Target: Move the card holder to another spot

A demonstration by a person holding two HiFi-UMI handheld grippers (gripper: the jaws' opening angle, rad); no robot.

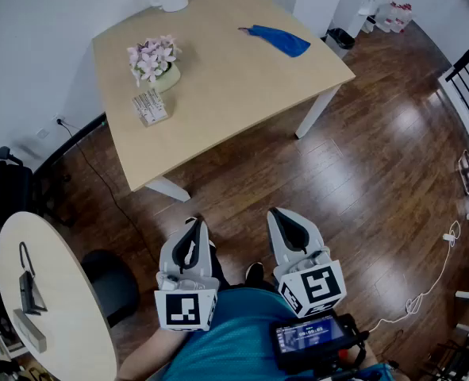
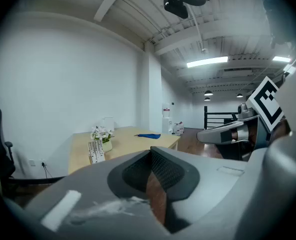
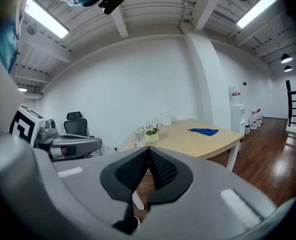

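The left tool (image 1: 193, 227) and the right tool (image 1: 280, 215) are both narrow, jaws pressed together on nothing, and well apart from the counter (image 1: 242, 94). There the card holder (image 1: 150, 106) sits near the left edge, just beside the flower pot (image 1: 156, 62). A reach could knock the pot or topple the holder, since they sit so close and the jaws must spread first.

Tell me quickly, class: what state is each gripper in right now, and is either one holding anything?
Left gripper: closed, holding nothing.
Right gripper: closed, holding nothing.
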